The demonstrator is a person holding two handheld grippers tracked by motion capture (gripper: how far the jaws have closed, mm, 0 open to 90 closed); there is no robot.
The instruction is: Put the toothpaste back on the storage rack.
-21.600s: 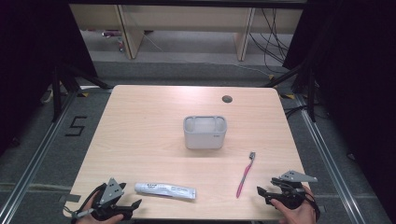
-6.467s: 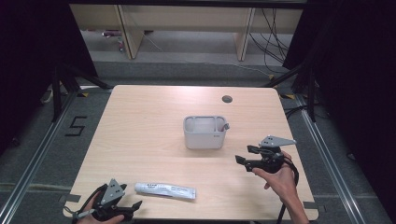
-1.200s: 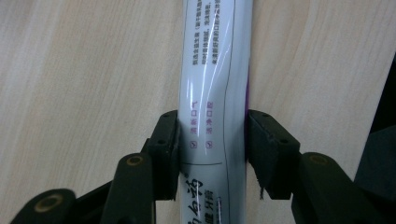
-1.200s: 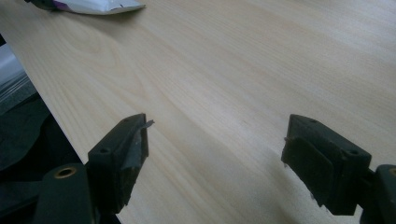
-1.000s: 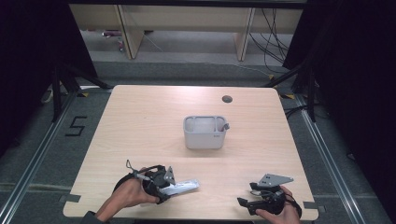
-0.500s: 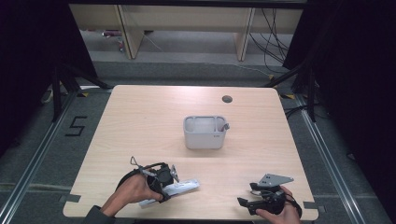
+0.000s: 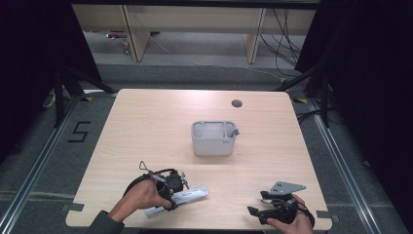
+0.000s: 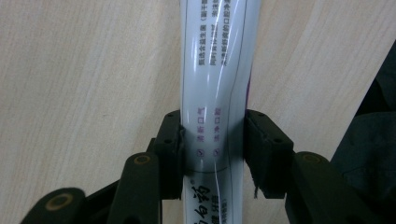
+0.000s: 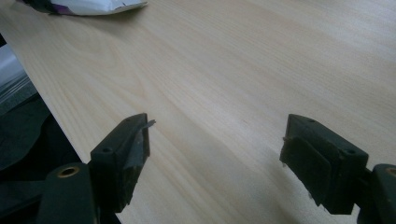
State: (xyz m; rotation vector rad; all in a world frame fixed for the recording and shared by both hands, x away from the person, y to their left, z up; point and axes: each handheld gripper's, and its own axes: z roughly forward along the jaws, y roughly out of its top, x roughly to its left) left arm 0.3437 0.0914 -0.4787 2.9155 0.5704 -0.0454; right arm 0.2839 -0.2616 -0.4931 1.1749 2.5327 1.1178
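On the near left part of the light wooden desk lies a white toothpaste tube, stretched left to right with its right end angled slightly toward the far side. The left gripper, held in the person's left hand, sits over the tube's middle. In the left gripper view the tube runs up between the two black fingers, printed with small purple and dark characters, and both pads bear against its sides: the left one presses on the tube's edge and the right one meets the other edge. The fingers have just been closing, with the tube between them, and they are now clenched on it while it rests on the desk. Toward the middle of the desk, well apart from the tube and farther away, stands a grey rectangular holder with open compartments on top and something small sticking out at its far right corner. A small dark round hole marks the desk surface near its far edge, to the right of centre. At the near right corner the right gripper rests low in the person's right hand, grey plate on top. In the right gripper view its fingers stand wide apart over bare wood, released, grasping nothing, and the tube's crimped end shows far off at the upper left.
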